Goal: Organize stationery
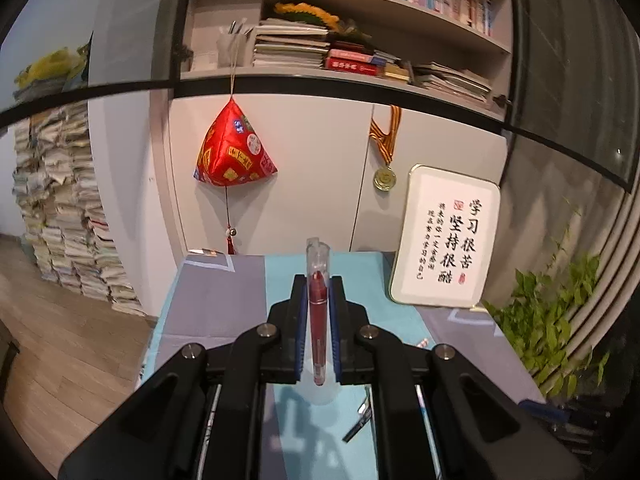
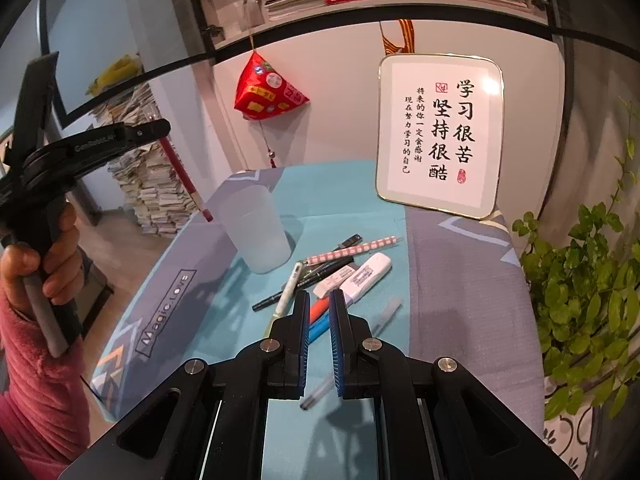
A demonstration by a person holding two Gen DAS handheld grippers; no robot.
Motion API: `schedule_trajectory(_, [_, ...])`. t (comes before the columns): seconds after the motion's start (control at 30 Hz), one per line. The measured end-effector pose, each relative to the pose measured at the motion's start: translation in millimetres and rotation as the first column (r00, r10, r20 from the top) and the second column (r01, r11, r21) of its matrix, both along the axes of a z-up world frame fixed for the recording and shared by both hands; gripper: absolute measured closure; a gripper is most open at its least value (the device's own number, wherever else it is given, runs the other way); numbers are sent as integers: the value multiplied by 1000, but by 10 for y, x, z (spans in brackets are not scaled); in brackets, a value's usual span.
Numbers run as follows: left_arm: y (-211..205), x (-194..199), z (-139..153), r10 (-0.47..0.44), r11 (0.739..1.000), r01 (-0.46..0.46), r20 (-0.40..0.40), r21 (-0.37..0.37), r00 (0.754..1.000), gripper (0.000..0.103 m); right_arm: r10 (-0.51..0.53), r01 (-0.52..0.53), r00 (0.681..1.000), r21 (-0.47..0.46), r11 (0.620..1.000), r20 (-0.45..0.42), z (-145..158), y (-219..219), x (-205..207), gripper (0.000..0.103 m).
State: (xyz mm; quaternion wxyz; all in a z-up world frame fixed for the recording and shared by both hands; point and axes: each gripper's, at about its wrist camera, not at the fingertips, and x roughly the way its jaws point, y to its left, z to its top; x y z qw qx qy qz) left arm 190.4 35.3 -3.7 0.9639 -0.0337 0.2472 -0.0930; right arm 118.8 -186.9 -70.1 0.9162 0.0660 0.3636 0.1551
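Note:
My left gripper (image 1: 318,280) is shut on a red pen (image 1: 318,320) with a clear cap, held high above the table. In the right wrist view the left gripper (image 2: 160,130) holds the red pen (image 2: 188,184) tilted, its tip just above and left of the frosted cup (image 2: 258,232). My right gripper (image 2: 319,300) is slightly open and empty, hovering over a pile of stationery: a pink checked pencil (image 2: 352,250), a white correction tape (image 2: 366,276), an eraser (image 2: 334,282), a black pen (image 2: 304,284), an orange pen (image 2: 319,308) and a clear pen (image 2: 386,312).
A framed calligraphy sign (image 2: 438,132) leans on the cabinet at the table's back right. A red hanging ornament (image 2: 268,92) is on the cabinet. A green plant (image 2: 588,300) stands right of the table. Stacks of paper (image 1: 68,220) stand on the floor at left.

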Motion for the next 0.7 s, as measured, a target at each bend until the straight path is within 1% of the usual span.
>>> schedule_trajectory(0.03, [7,40,-3,2,1000,-2,-8,-11,1000,95,-1,1,1000,1,1000,0,7,8,20,97])
schedule_trajectory(0.1, [12,126,-15,-4,1000,3,-25,-26,1000,95,4,-4,1000,1,1000,1,18,20,43,97])
schedule_trajectory(0.17, [-6,170,-23,6,1000,-6,-22,-16,1000,95,-1,1,1000,-4,1000,-4,7,14,61,97])
schedule_trajectory(0.23, [-35,221,-50,12,1000,-12,-27,1,1000,95,-27,28,999,25,999,-42,-55,-62,115,97])
schedule_trajectory(0.3, [-66,297,-120,10,1000,-9,-49,15,999,95,-53,58,994,50,997,-98,-154,-147,180,97])
schedule_trajectory(0.4, [-109,401,-264,20,999,-16,-86,48,996,95,-85,91,985,34,995,-150,-292,-210,241,97])
schedule_trajectory(0.47, [-119,461,-343,19,998,-12,-112,58,994,95,-100,107,976,26,994,-191,-391,-247,299,94])
schedule_trajectory(0.5, [-119,478,-385,18,998,-11,-126,58,992,95,-111,119,969,23,993,-221,-452,-271,345,91])
schedule_trajectory(0.53, [-116,486,-422,17,998,-9,-137,59,990,95,-126,134,961,20,991,-247,-511,-298,384,86])
schedule_trajectory(0.57, [-117,483,-448,17,998,-8,-142,61,990,95,-141,151,952,19,988,-270,-562,-323,420,83])
schedule_trajectory(0.63, [-109,460,-497,20,997,-10,-146,73,989,95,-176,192,933,20,981,-315,-663,-381,485,68])
schedule_trajectory(0.7, [-100,419,-532,19,996,-7,-144,87,989,94,-197,225,914,37,974,-355,-742,-425,543,63])
